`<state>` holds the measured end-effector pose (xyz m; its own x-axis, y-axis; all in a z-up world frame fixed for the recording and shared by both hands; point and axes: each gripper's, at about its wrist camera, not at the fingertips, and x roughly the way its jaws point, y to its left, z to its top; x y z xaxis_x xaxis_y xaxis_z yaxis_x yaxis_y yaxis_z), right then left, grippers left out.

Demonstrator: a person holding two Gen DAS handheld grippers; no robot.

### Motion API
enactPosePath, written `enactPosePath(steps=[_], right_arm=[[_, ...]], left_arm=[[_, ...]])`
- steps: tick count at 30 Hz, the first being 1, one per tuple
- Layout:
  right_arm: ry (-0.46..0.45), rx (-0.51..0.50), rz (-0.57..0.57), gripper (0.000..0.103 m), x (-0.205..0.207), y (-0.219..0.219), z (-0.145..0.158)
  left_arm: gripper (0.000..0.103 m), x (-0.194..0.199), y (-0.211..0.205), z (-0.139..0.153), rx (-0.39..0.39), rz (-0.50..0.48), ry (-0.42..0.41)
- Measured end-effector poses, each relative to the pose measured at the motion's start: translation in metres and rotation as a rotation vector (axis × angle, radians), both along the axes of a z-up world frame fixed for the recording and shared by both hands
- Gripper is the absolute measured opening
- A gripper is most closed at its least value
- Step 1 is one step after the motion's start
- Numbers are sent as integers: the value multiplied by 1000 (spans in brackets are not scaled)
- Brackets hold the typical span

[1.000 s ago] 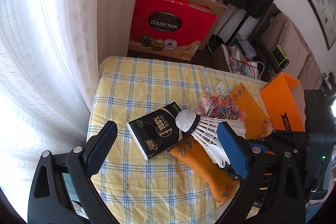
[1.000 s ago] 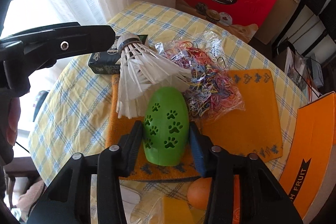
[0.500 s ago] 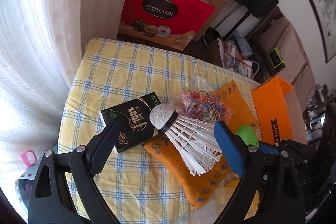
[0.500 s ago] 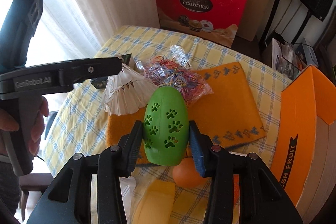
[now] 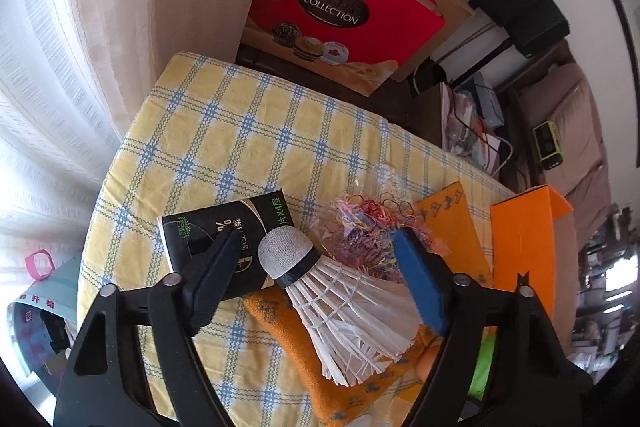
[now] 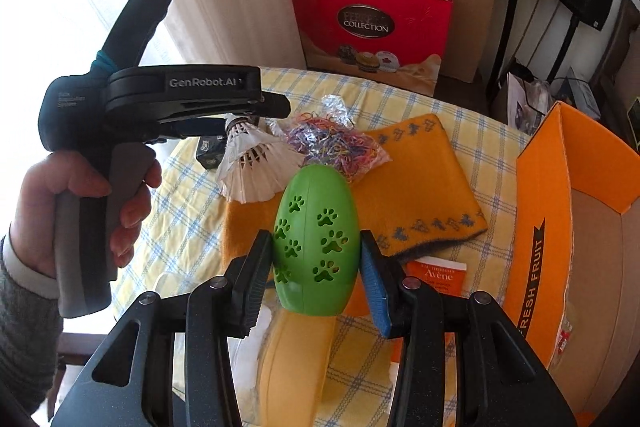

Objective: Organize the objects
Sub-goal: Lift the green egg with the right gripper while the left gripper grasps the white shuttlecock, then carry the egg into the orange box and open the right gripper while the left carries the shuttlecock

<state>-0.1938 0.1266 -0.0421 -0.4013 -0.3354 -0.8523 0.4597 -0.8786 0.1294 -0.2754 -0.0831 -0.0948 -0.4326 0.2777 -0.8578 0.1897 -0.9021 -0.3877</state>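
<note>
My right gripper (image 6: 316, 263) is shut on a green egg-shaped toy with paw-print holes (image 6: 314, 239) and holds it above the table. My left gripper (image 5: 316, 275) is open and hovers over a white shuttlecock (image 5: 344, 303), which lies between its fingers on an orange cloth (image 5: 296, 351). The shuttlecock (image 6: 252, 163) also shows in the right wrist view, under the left gripper (image 6: 256, 107). A black tissue pack (image 5: 224, 231) lies beside its cork. A clear bag of coloured rubber bands (image 5: 368, 231) lies behind it.
The table has a yellow checked cloth (image 5: 224, 143). An open orange cardboard box (image 6: 572, 211) stands at the right. An orange Avène box (image 6: 436, 275) and a yellow object (image 6: 296, 359) lie under my right gripper. Red gift bags (image 6: 372, 27) stand beyond the far edge.
My left gripper has moved in over the shuttlecock, so that it now lies between the fingers. My right gripper has pulled back and risen with the green toy still held.
</note>
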Motion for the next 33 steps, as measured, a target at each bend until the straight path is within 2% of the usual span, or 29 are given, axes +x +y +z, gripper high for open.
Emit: enactPosePath(steps=[1,3,5,12,19,26,33], right_arm=[[2,-3,-2,44,2,1,1],[6,-11,-5,44,5,4,3],[11,-17,-9,44,8,7,6],[39,-46,-32,44,18,24,23],[74,-73,-66,44,28,49,47],[93,-91,-144,44,31,91,66],[79,-48,-260,44,28,143,63]], left_arm=[[52,0,2,0,-23,1,3],[36,2,3,0,-50,1,2],[27,4,0,0,-48,13,7],[27,15,-10,7,28,27,30],[27,33,-3,42,57,-9,104],[27,52,29,89,70,-108,196],[27,62,76,122,92,-207,251]])
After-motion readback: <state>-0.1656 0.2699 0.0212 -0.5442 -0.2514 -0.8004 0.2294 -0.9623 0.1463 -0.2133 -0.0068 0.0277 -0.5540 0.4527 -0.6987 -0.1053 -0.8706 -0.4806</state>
